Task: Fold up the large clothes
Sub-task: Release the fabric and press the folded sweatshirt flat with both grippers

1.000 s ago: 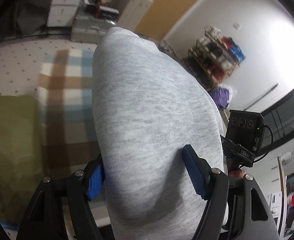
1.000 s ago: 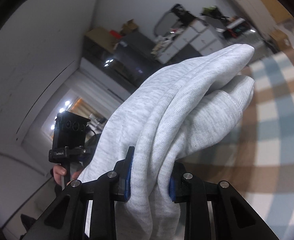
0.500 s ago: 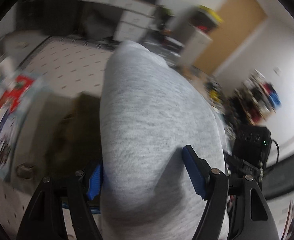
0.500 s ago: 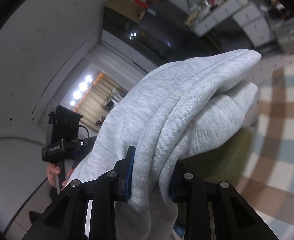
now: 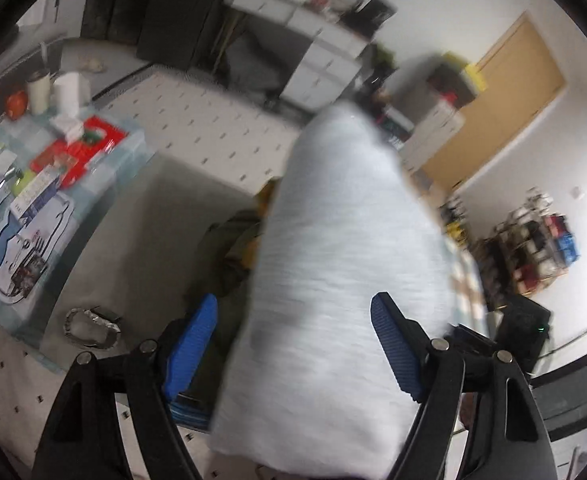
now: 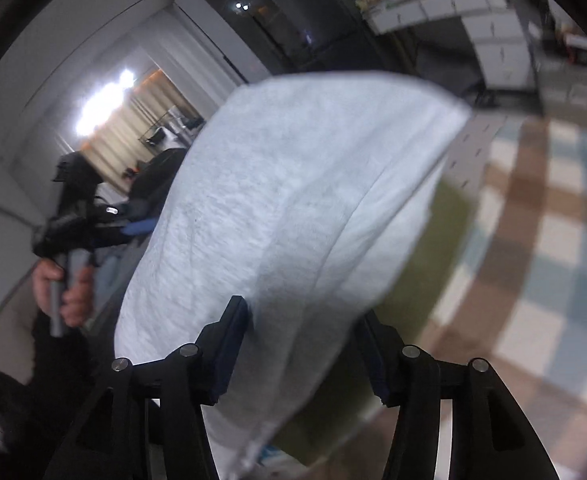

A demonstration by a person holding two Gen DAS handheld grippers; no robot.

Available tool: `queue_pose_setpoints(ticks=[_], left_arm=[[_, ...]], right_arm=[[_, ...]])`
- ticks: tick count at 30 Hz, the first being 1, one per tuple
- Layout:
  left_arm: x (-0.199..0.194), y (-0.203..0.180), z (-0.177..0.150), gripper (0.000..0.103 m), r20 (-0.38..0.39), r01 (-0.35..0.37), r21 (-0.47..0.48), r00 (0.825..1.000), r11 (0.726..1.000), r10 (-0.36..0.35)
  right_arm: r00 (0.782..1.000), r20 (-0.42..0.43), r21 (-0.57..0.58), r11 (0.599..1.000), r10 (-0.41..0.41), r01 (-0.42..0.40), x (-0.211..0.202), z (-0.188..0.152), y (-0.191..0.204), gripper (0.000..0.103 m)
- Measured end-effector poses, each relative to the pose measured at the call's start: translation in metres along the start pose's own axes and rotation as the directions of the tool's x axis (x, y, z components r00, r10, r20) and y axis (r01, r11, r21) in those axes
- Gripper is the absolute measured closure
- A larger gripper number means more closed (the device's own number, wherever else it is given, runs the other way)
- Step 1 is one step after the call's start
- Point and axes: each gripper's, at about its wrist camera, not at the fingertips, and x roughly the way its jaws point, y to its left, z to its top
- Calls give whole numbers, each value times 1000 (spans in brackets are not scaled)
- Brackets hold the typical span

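A folded light grey garment [image 5: 345,220] hangs between the fingers of my left gripper [image 5: 293,300], whose jaws are opening; the left blue pad [image 5: 191,344] stands apart from the cloth. In the right wrist view the same grey garment [image 6: 313,180] lies between the fingers of my right gripper [image 6: 299,312], also opening, and its right pad [image 6: 373,360] is off the cloth. A hand [image 6: 65,292] holding the other gripper shows at the left. Both views are blurred by motion.
Below the garment lies olive-green cloth [image 6: 425,280] on a checked blanket [image 6: 533,220]. A cluttered side table [image 5: 53,160], a grey surface [image 5: 141,220] with a foil dish [image 5: 91,328], white drawers [image 5: 321,68] and a shelf [image 5: 533,240] surround it.
Both grippers swung sideways and down with the garment, over the olive cloth. Both pairs of jaws have spread, the right ones widely, and the pads no longer pinch the cloth.
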Motion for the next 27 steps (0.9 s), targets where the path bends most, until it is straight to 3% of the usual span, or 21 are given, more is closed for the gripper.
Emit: queue_pose_setpoints(ticks=[2,4,6,7,9,10,12,15,17,20,23,25,27], left_arm=[[-10,-18,-4,28,47,3,76,999,997,-6],[-14,-27,-13,28,74,19,145,997,989,-30],[6,-36,-20,27,45,-6,226,999,974,-5],[22,-39,-26,27,29,-47,261,999,964,41],[59,-42,-34,28,-20,-119,294,991,948,130],[79,-39,-37,28,-44,-152,300,984,942,173],[102,-38,-42,26,18,-244,331,968,912,252],[116,-40,-45,26,94,-280,348,960,895,264],[125,-50,-50,26,168,-345,375,938,861,302],[134,-50,-55,24,229,-407,354,910,842,344],[128,-48,-57,23,237,-423,364,904,830,356],[126,-44,-55,23,241,-419,364,905,832,351],[128,-37,-54,23,248,-414,368,907,833,341]], right_arm=[[989,76,-71,988,-130,136,-22,12,5,52],[968,179,-109,974,-179,200,-35,28,20,54],[949,243,-164,956,-199,242,-33,48,38,59],[950,230,-187,948,-212,257,-24,57,43,62],[953,199,-208,941,-228,268,-2,73,42,82],[946,195,-210,932,-257,297,8,77,41,82],[933,140,-173,919,-332,353,38,84,30,80],[893,-54,-195,882,-447,429,104,83,1,83],[851,-39,-271,825,-524,496,114,80,-9,83],[871,-38,-204,857,-490,473,103,79,-26,83],[877,-12,-242,853,-479,463,80,82,-19,81],[905,57,-220,879,-421,422,49,79,-4,79],[941,132,-196,923,-310,332,5,63,13,78]])
